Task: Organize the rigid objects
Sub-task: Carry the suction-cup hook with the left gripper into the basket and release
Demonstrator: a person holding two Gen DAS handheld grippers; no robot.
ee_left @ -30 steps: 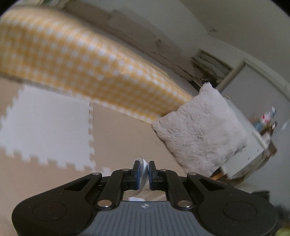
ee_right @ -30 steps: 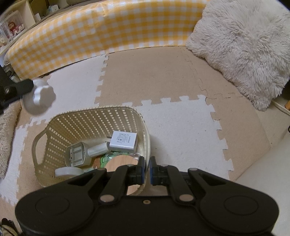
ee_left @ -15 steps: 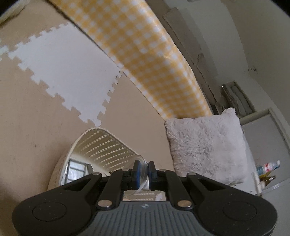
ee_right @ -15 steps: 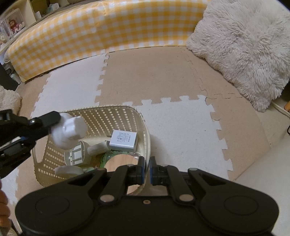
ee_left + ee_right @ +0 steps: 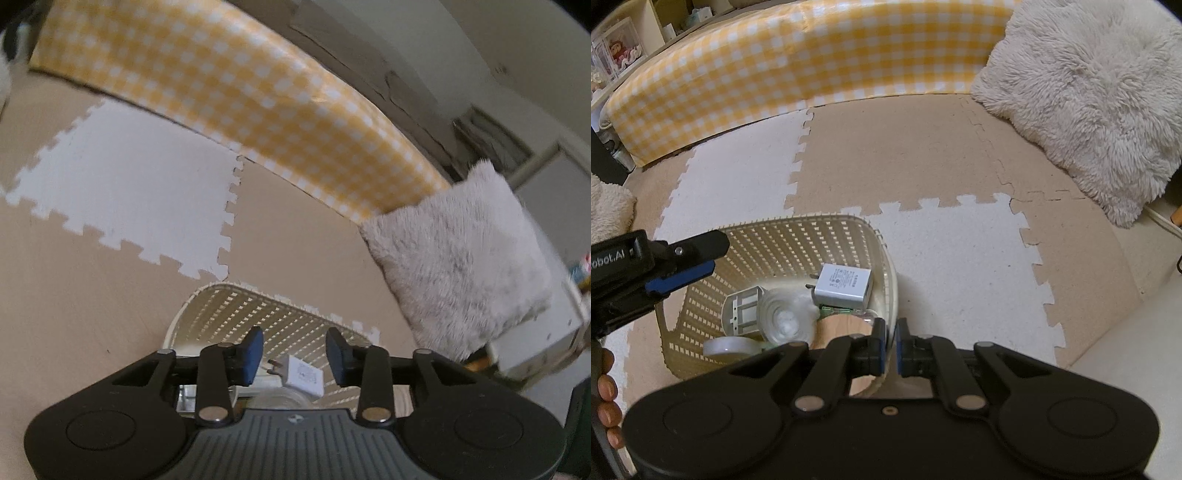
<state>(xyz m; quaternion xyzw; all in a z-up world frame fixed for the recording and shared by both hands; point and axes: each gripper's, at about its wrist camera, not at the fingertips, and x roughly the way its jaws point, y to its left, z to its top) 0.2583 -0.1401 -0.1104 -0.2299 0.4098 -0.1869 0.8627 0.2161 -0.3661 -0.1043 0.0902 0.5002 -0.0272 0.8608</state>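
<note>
A cream lattice basket (image 5: 798, 236) stands on the foam floor mat; it also shows in the left wrist view (image 5: 236, 314). Inside lie a white charger plug (image 5: 844, 286), a white round lid-like object (image 5: 785, 319), a grey-white plastic part (image 5: 740, 308), a wooden disc (image 5: 836, 330) and a tape roll (image 5: 729, 347). My left gripper (image 5: 295, 356) is open and empty above the basket; it shows at the left of the right wrist view (image 5: 683, 258). My right gripper (image 5: 893, 345) is shut on the basket's near rim.
A yellow checked cushion wall (image 5: 798, 62) runs along the back. A fluffy white pillow (image 5: 1082, 96) lies at the right. The floor is tan and white puzzle mats (image 5: 953, 266). Shelves with toys (image 5: 617, 59) stand at the far left.
My left gripper came over the basket with the white round object, opened and let it go. The object now lies in the basket. The right gripper has not moved.
</note>
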